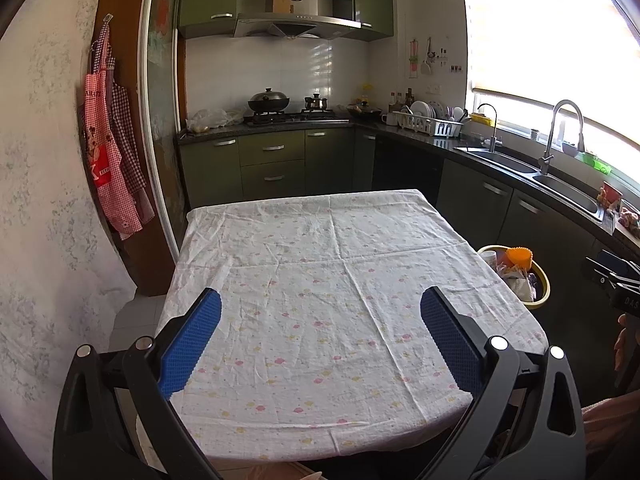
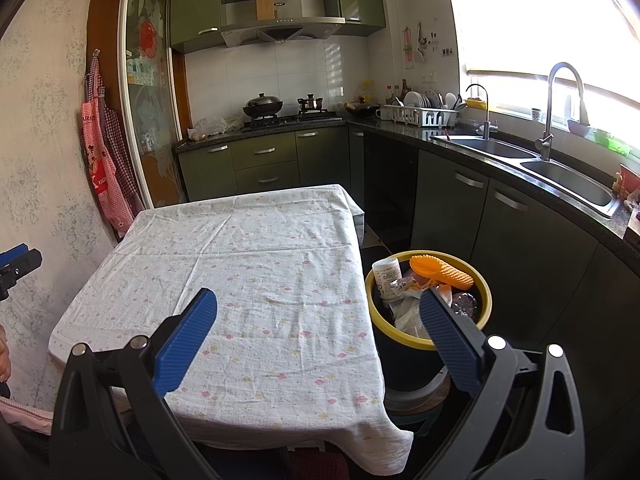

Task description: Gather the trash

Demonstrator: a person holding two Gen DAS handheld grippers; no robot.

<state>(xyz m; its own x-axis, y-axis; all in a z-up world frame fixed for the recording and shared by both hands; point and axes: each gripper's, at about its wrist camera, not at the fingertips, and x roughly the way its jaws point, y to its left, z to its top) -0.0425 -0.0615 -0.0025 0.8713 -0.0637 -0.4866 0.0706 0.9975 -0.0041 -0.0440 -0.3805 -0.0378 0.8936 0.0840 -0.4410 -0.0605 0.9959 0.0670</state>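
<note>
I saw a table (image 1: pixel 320 280) draped in a creased white cloth (image 2: pixel 240 280) dotted with small pink and yellow flowers, its edges hanging over the sides, and nothing but that cloth lay on the top.

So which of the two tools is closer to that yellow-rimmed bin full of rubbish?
The right tool. It hovers open beside the table's right edge, the bin just beyond its right finger. The left tool is open over the table, the bin off to its right.
</note>
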